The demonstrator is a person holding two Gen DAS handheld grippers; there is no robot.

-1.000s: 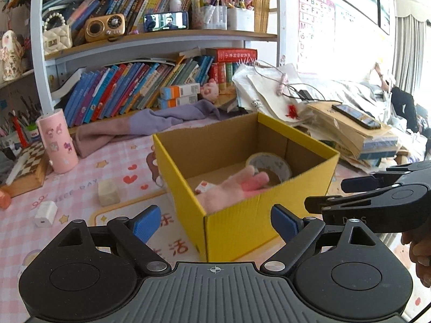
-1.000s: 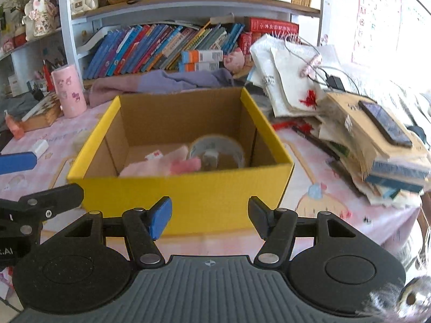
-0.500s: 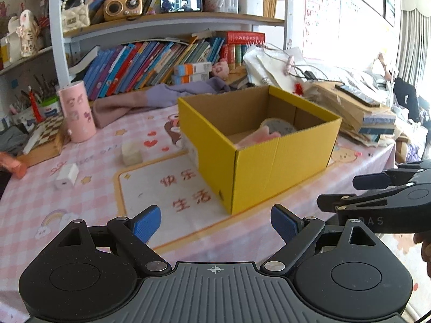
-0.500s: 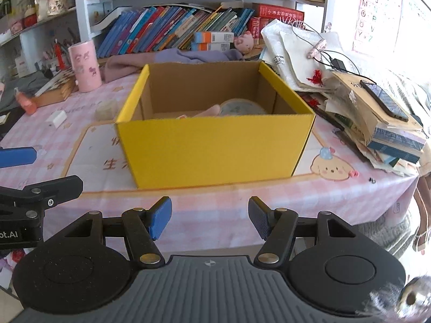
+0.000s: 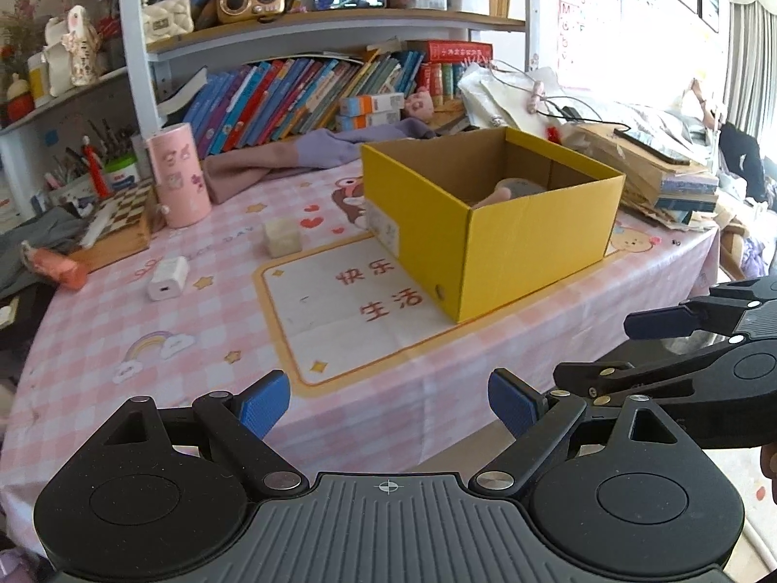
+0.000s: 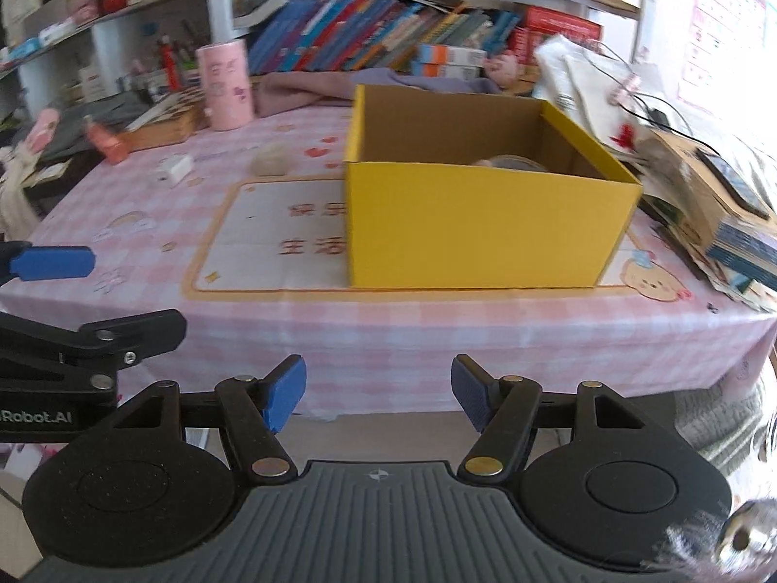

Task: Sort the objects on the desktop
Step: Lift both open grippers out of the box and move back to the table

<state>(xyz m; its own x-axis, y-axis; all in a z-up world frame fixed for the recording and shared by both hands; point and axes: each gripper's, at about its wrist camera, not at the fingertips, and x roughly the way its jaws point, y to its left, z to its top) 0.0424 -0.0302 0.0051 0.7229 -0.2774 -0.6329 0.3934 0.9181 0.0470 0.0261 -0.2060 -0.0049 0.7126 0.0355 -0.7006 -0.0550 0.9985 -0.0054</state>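
Observation:
The yellow cardboard box (image 5: 490, 223) (image 6: 485, 223) stands open on the pink checked tablecloth (image 5: 204, 320), with a pink item and a grey roll (image 5: 517, 188) just showing over its rim. Left of it lie a cream cube (image 5: 281, 238) (image 6: 272, 162) and a white charger (image 5: 167, 278) (image 6: 176, 167). My left gripper (image 5: 388, 403) is open and empty, hovering at the table's front edge. My right gripper (image 6: 378, 391) hangs in front of the table edge; its jaws are opening with nothing between them. Each gripper shows at the side of the other's view.
A pink cylinder (image 5: 178, 175), a chessboard box (image 5: 116, 223) and an orange item (image 5: 58, 265) sit at the far left. A purple cloth (image 5: 311, 155) lies behind the box before the bookshelf. Stacked papers and books (image 6: 718, 204) crowd the right edge.
Both grippers have drawn back from above the box to the table's front edge, so the box looks smaller and farther. The right jaws stand slightly wider.

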